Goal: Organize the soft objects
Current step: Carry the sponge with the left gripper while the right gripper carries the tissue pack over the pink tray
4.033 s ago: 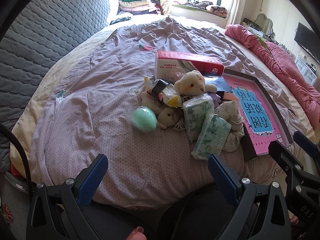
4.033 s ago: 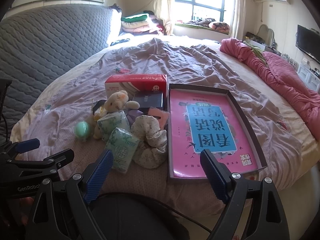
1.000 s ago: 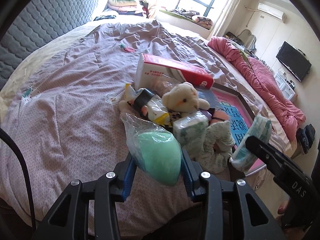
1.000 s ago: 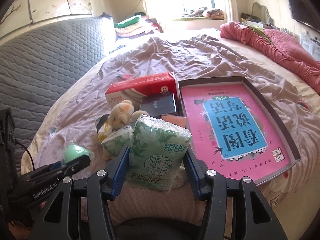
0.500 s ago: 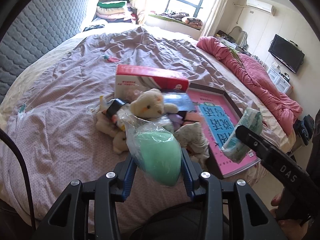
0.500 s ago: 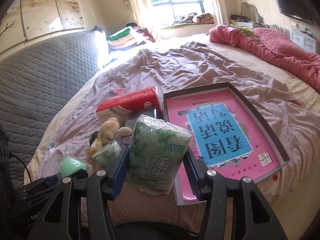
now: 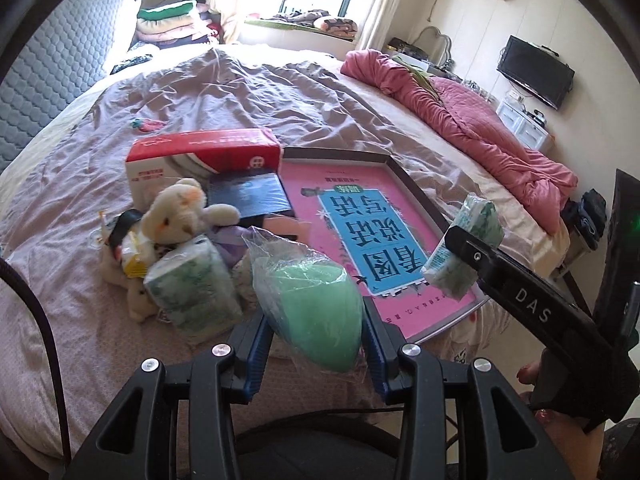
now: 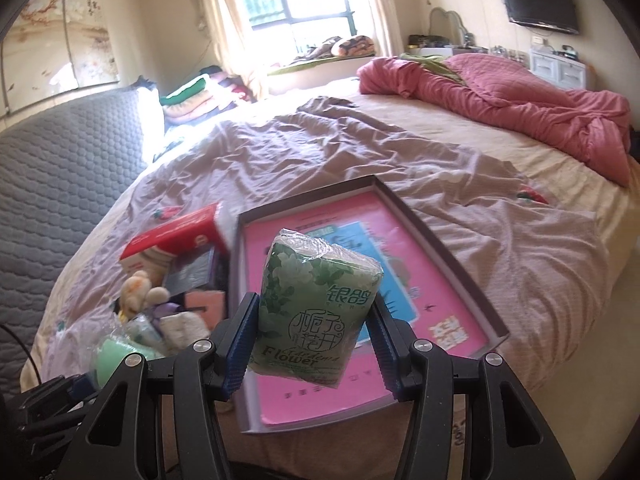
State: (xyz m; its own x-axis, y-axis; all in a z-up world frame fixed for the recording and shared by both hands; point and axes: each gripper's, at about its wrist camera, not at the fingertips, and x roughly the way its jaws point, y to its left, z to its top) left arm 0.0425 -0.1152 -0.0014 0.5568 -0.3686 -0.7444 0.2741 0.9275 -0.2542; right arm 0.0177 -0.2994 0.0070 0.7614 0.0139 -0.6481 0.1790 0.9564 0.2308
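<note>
My left gripper (image 7: 314, 330) is shut on a mint green sponge in clear plastic wrap (image 7: 312, 304), held above the bed's near edge. My right gripper (image 8: 312, 342) is shut on a green flowered tissue pack (image 8: 314, 312), raised over the shallow box (image 8: 440, 240) with the pink and blue book inside. In the left wrist view that tissue pack (image 7: 464, 248) shows at the right, over the box's (image 7: 416, 196) near corner. Left of the box lies a pile: a cream teddy bear (image 7: 176, 208), a second tissue pack (image 7: 192, 284), small toys.
A red and white carton (image 7: 200, 156) and a dark booklet (image 7: 248, 196) lie behind the pile. A pink quilt (image 8: 520, 108) is bunched at the bed's far right. The grey padded headboard (image 8: 60, 168) runs along the left. Folded bedding is stacked by the window.
Both grippers have swung rightward with their loads. The tissue pack now hangs over the pink box instead of over the pile, and the sponge has come closer to the box.
</note>
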